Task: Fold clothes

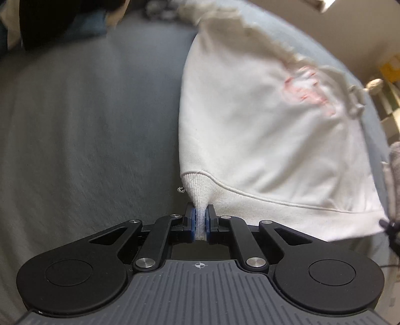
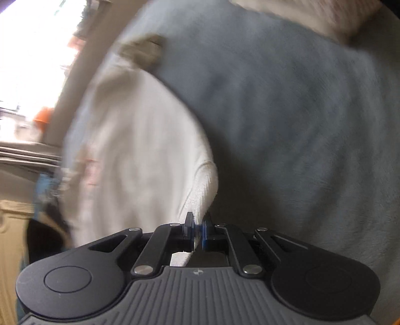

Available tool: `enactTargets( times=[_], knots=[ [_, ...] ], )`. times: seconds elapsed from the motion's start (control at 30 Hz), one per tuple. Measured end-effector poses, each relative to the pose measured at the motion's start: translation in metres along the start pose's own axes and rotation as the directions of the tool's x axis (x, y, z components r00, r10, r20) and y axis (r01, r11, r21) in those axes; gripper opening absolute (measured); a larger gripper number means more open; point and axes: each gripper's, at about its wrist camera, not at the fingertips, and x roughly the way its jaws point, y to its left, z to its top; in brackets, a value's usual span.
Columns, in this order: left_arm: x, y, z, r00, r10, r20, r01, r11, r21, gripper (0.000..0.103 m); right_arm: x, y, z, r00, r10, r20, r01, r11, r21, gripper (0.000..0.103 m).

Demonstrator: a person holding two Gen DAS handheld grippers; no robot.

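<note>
Down at the lower centre of the left wrist view, the left hand-held gripper (image 1: 200,220) is clenched on the ribbed hem of a white sweatshirt (image 1: 262,120), a narrow tuck of the ribbing pinched between its blue pads (image 1: 192,221). From that pinch the sweatshirt fans up and to the right, filling the right half of the frame, with a blurred pink print (image 1: 307,85) toward its upper right and a frayed-looking edge along the top. It lies over a grey bed cover (image 1: 87,130) that fills the left half. Dark clothes (image 1: 57,20) sit in a heap at the upper left corner. At the right edge, near the hem's far corner, part of a dark thing shows, too cut off to identify. In the right wrist view, heavily blurred, the right hand-held gripper (image 2: 198,230) is closed on the sweatshirt's (image 2: 140,150) ribbed edge at the lower centre, the cloth caught between its nearly touching pads (image 2: 205,231). The sweatshirt stretches up and to the left from there, and the bed cover (image 2: 287,112) takes the right and upper part of the frame. A bright window (image 2: 32,62) glares at the upper left, with something orange (image 2: 42,118) below it.
</note>
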Motion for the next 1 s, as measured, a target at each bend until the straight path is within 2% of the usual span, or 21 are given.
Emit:
enactTargets(
  times=[0.07,0.1,0.13,0.2,0.3,0.5,0.6,0.63,0.7,0.8,0.87,0.93,1.0],
  knots=[
    [-0.008,-0.003,0.006,1.0,0.01,0.017,-0.011,1.0,0.028,0.006,-0.013,0.009,-0.003,1.0,0.022,0.012,-0.021,0.999,-0.035,0.005],
    [-0.004,-0.003,0.007,1.0,0.019,0.002,-0.019,0.999,0.034,0.006,-0.017,0.012,-0.004,1.0,0.02,0.011,-0.02,0.998,-0.055,0.005],
    [0.008,-0.001,0.007,0.999,0.028,-0.032,-0.027,0.999,0.031,0.006,-0.014,0.009,-0.005,1.0,0.0,-0.016,-0.001,0.997,-0.075,0.005],
    [0.033,0.001,0.007,0.994,0.045,-0.1,-0.043,0.999,0.028,0.006,0.005,-0.009,-0.007,0.995,-0.071,-0.064,0.068,0.997,-0.042,0.005],
    [0.062,0.0,0.003,0.985,0.078,-0.153,-0.069,0.996,0.062,0.006,0.029,-0.033,-0.012,0.987,-0.126,-0.101,0.126,0.992,0.001,0.005],
    [0.071,-0.003,0.008,0.98,0.096,-0.172,-0.074,0.989,0.129,0.013,0.031,-0.055,-0.017,0.987,-0.117,-0.108,0.121,0.992,0.03,0.006],
    [0.068,0.0,0.01,0.977,0.108,-0.186,-0.08,0.985,0.152,0.019,0.022,-0.056,-0.012,0.982,-0.148,-0.121,0.152,0.988,0.026,0.008],
    [0.065,0.003,0.009,0.976,0.119,-0.183,-0.091,0.984,0.152,0.026,0.021,-0.053,-0.011,0.979,-0.162,-0.124,0.167,0.985,0.034,0.011],
    [0.057,0.01,0.007,0.975,0.146,-0.169,-0.121,0.981,0.15,0.027,0.011,-0.054,-0.008,0.974,-0.192,-0.117,0.199,0.979,0.047,0.013],
    [0.027,0.018,-0.014,0.97,0.222,-0.095,-0.2,0.96,0.197,0.026,-0.007,-0.044,-0.009,0.959,-0.279,-0.058,0.277,0.96,-0.037,0.014],
    [0.011,0.014,-0.018,0.967,0.254,-0.023,-0.242,0.941,0.237,0.026,-0.022,-0.029,-0.013,0.953,-0.301,0.014,0.301,0.946,-0.12,0.015],
    [0.002,0.004,-0.017,0.972,0.232,0.037,-0.233,0.936,0.264,0.027,-0.028,-0.011,-0.017,0.966,-0.252,0.052,0.257,0.944,-0.208,0.015],
    [0.006,-0.01,-0.015,0.981,0.189,0.051,-0.195,0.936,0.293,0.027,-0.021,0.01,-0.022,0.981,-0.187,0.042,0.191,0.934,-0.301,0.015]
  ],
)
